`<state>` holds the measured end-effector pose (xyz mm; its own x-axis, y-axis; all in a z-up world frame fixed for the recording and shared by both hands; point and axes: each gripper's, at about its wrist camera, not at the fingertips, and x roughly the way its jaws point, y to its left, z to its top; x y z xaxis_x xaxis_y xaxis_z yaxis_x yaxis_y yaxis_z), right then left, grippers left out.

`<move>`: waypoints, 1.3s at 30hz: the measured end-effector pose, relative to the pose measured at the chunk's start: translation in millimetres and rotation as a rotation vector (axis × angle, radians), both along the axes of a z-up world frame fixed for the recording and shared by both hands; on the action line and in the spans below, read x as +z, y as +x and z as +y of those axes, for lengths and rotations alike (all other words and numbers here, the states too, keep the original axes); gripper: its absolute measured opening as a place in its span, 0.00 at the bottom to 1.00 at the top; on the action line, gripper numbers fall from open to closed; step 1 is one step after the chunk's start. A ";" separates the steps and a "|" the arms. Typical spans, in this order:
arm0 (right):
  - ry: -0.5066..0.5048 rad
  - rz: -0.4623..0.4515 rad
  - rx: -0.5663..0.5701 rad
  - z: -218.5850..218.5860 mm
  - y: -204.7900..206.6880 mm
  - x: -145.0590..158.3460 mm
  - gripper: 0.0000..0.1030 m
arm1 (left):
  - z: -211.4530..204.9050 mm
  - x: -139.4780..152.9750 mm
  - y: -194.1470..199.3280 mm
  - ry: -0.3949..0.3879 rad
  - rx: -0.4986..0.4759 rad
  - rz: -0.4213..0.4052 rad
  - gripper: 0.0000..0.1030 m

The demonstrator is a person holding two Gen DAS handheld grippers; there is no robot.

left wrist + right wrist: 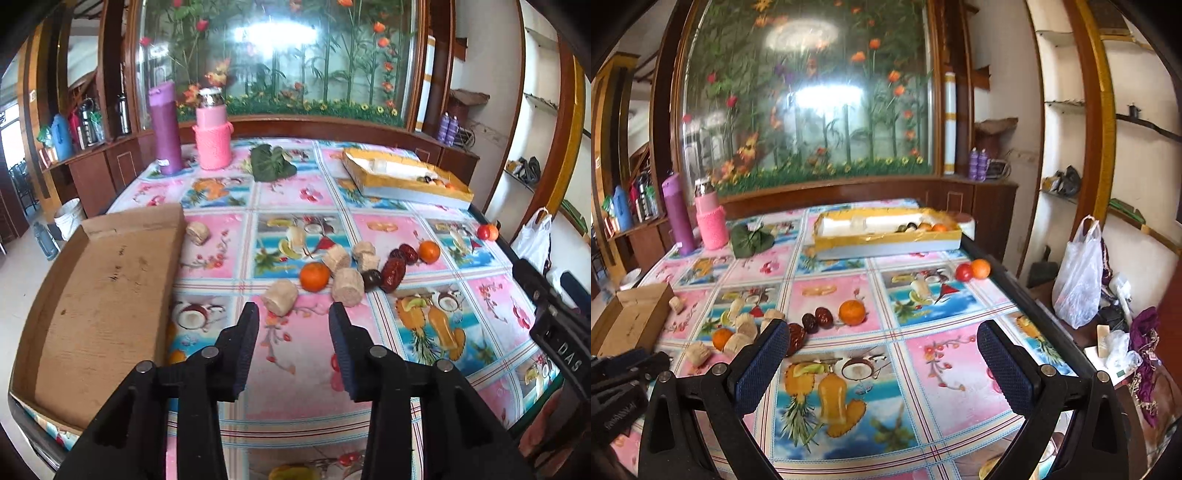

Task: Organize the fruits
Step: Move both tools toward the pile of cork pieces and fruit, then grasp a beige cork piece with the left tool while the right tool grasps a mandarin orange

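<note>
Fruits lie loose on the patterned tablecloth: an orange [314, 276], beige cut pieces [279, 297], red dates [392, 274], a second orange [429, 251] and a red fruit [487, 232] near the right edge. My left gripper [293, 314] is open and empty, just short of the nearest beige piece. My right gripper [882, 343] is wide open and empty above the table; an orange [852, 312] and dates [823, 316] lie ahead of it, and a red fruit [964, 272] with an orange [981, 268] sits at the right edge.
An empty cardboard tray [107, 299] lies at the left. A yellow-rimmed box [886, 236] with some fruit stands at the back right. A purple bottle [165, 127], a pink flask [212, 129] and a green leaf [271, 162] stand at the back.
</note>
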<state>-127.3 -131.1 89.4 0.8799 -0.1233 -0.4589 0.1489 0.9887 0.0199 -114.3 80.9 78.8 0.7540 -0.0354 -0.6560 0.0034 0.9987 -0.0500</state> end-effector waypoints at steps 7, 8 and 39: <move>0.075 0.090 0.047 1.9 -0.3 -9.0 0.99 | 11.3 10.1 -10.3 -0.004 0.015 -0.046 0.41; 0.077 0.107 0.050 3.5 1.1 -10.1 0.99 | 12.3 9.7 -10.3 -0.006 0.013 -0.044 0.41; 0.127 0.257 0.127 9.1 36.2 -47.7 0.99 | 16.3 -34.5 30.3 0.005 0.025 0.098 0.50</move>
